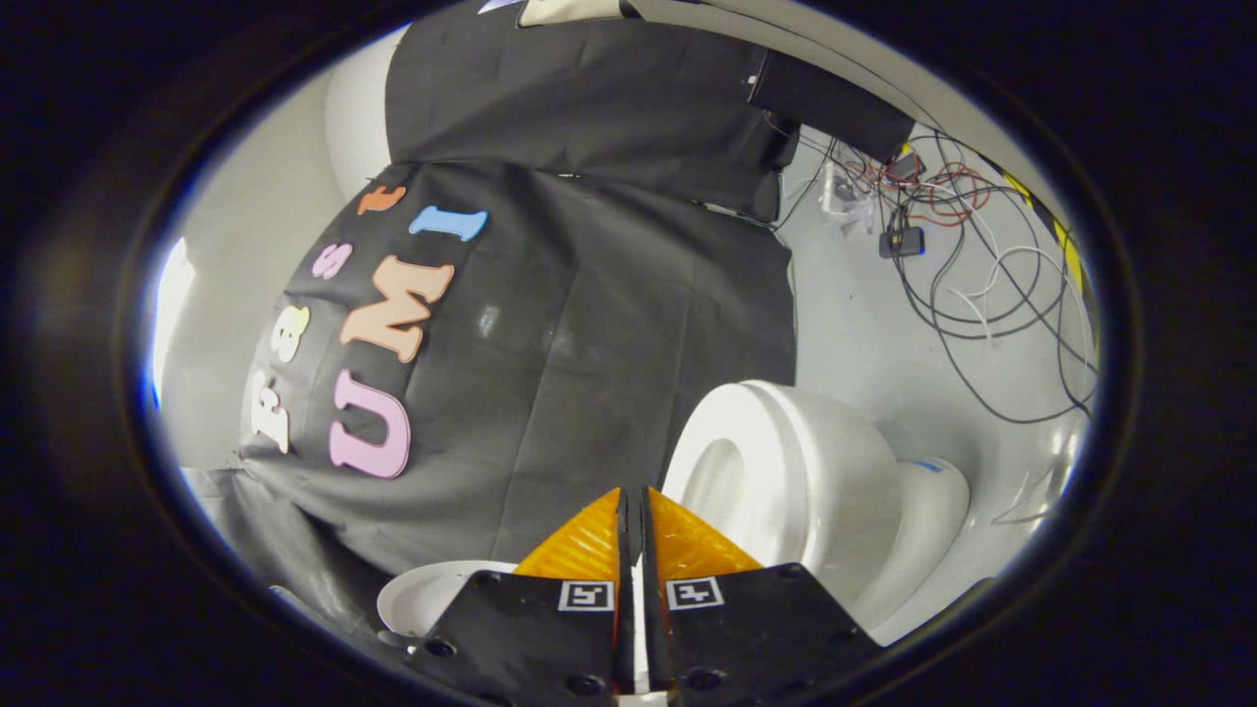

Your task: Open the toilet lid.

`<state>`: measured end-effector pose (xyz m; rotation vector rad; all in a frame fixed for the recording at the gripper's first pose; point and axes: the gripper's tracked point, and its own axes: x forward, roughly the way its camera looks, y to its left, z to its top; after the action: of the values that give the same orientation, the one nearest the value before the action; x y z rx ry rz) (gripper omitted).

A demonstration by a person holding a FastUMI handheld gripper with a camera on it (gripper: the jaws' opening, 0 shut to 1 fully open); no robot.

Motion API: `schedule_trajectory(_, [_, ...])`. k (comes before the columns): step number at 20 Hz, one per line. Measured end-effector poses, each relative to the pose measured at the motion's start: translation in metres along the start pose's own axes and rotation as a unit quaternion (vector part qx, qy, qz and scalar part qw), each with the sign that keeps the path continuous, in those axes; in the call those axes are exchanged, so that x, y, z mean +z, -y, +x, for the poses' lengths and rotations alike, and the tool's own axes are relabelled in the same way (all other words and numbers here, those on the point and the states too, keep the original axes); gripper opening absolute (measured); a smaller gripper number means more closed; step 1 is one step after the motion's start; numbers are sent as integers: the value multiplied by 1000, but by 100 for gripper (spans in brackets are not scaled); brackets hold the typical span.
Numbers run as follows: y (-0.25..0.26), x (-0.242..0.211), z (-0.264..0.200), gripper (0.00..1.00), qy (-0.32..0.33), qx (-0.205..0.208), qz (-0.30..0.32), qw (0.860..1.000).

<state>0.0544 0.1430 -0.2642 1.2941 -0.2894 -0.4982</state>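
The view is rolled on its side. The white toilet (845, 471) stands just right of the fingers, and its seat ring (722, 466) and the hollow of the bowl are uncovered. The white toilet lid (432, 589) is swung away from the seat and shows left of the fingers, partly hidden behind the gripper body. My gripper (634, 506) is shut, its fingertips nearly touching. A thin white sliver of the lid's edge runs between the fingers lower down. The tips point at the black cloth wall.
The black cloth wall (589, 324) hangs beyond the fingers. Past the toilet, the pale floor (864, 324) carries a tangle of cables (982, 285), a small dark device (901, 241) and a black box (835, 103).
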Motion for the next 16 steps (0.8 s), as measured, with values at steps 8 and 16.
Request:
schedule_trajectory(8, [-44, -9, 12, 5, 4, 19, -59, 998])
schedule_trajectory(16, [-127, -14, 15, 5, -4, 61, -167, 984])
